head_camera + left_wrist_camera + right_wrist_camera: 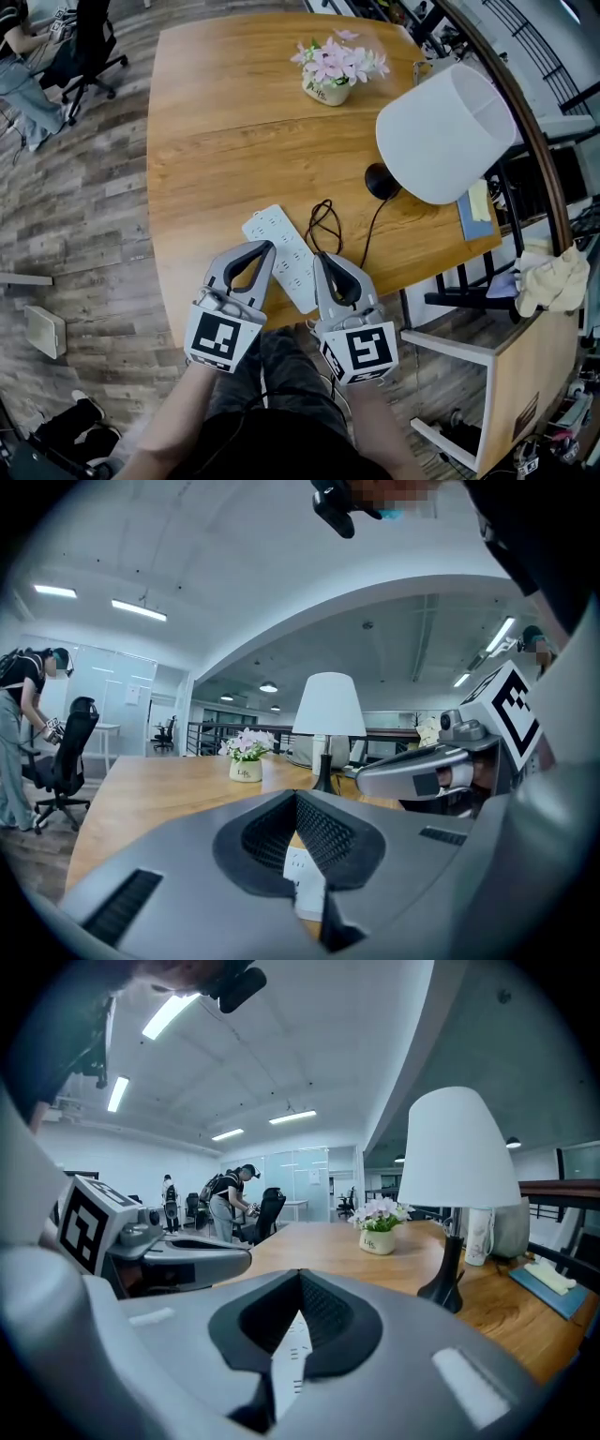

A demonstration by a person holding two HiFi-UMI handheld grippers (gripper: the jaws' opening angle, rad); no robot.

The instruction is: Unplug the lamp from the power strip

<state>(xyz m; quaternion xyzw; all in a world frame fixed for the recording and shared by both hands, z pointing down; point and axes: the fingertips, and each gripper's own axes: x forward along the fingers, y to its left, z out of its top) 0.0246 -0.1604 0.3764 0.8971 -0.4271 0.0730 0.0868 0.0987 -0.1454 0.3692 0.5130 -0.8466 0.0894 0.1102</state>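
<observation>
A white power strip lies near the wooden table's front edge. The lamp, with a white shade and a black base, stands at the right. Its black cord loops toward the strip, and the plug end is hidden behind my right gripper. My left gripper hovers over the strip's left side, shut and holding nothing. My right gripper sits at the strip's right edge, shut too. Through each gripper's closed jaws a sliver of the strip shows below. The lamp stands ahead.
A pot of pink flowers stands at the table's far side. A blue notebook lies under the lamp shade. A black chair and a wooden cabinet with a cloth stand right of the table. A person sits far left.
</observation>
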